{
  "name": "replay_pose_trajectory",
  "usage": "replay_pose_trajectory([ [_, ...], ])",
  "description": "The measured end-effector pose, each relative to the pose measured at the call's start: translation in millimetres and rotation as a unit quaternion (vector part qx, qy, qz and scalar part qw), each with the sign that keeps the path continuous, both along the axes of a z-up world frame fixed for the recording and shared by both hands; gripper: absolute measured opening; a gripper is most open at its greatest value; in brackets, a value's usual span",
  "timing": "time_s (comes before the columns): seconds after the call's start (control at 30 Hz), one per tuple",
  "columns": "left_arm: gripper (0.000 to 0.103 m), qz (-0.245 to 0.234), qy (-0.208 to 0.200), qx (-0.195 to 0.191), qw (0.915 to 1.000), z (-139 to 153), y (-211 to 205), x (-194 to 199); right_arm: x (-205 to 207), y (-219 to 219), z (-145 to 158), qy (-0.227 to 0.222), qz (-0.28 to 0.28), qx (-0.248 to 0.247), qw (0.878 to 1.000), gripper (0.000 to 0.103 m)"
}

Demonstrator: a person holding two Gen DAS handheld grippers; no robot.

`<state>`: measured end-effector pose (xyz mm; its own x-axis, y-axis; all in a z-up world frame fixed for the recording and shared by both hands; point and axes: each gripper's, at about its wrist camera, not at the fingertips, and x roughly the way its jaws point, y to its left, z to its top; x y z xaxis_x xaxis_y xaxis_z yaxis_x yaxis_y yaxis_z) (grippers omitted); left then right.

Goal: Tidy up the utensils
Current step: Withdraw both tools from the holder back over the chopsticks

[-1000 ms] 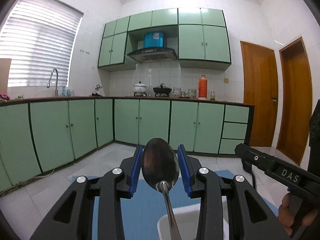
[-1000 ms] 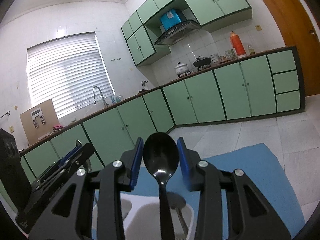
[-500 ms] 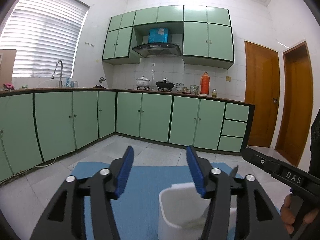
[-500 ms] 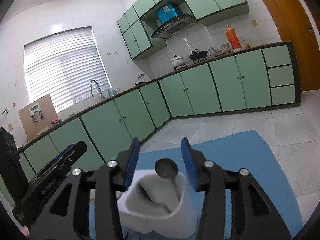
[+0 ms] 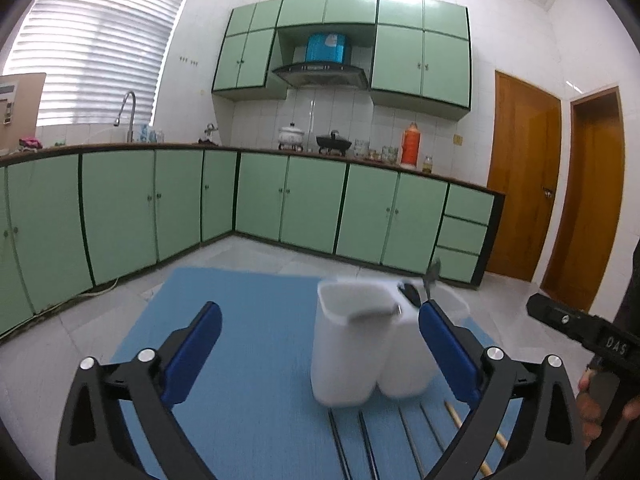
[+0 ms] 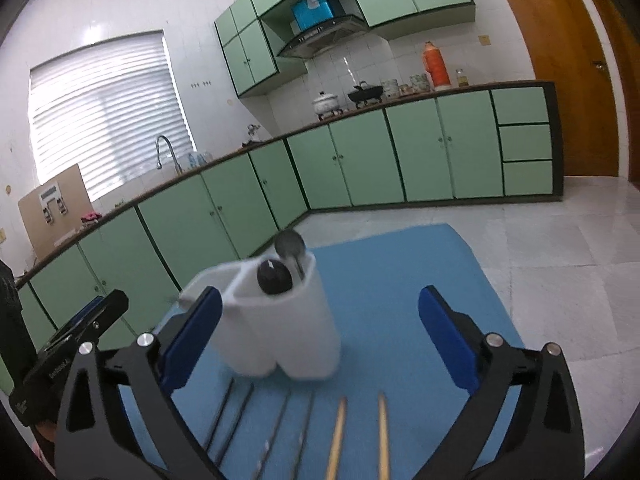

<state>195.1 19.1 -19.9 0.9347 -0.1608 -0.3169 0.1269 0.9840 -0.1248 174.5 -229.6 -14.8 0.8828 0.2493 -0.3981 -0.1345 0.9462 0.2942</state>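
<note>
A white utensil holder (image 5: 352, 352) with several compartments stands on a blue mat (image 5: 248, 360); it also shows in the right wrist view (image 6: 280, 320). A metal spoon (image 6: 290, 246) and a black spoon (image 6: 274, 278) stand in one compartment. Dark chopsticks (image 5: 348, 440) and wooden chopsticks (image 6: 380, 432) lie on the mat in front of the holder. My left gripper (image 5: 316, 344) is open and empty, near the holder. My right gripper (image 6: 318, 332) is open and empty, also close before the holder.
The blue mat (image 6: 400, 280) lies on a tiled floor (image 6: 560, 248). Green kitchen cabinets (image 5: 312, 200) run along the back and left. Wooden doors (image 5: 524, 176) stand at the right. The other gripper's body (image 5: 580, 332) shows at the right edge.
Both grippers have opened and let go of their spoons, which now stand in the holder. Both grippers have drawn back and up, so the holder and chopsticks now show.
</note>
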Motion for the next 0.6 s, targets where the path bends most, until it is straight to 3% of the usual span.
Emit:
replay_pose_trajectory([
  [0.4,0.097,-0.004,0.069,0.005,0.9976,-30,-4,-68,-72,-7,-29,0.060,-0.010,-0.052,0.997,0.098],
  [0.6,0.097,0.002,0.088,0.010,0.9961,-41,-5,-95,-101,-18,-53,0.096,-0.023,-0.055,0.994,0.098],
])
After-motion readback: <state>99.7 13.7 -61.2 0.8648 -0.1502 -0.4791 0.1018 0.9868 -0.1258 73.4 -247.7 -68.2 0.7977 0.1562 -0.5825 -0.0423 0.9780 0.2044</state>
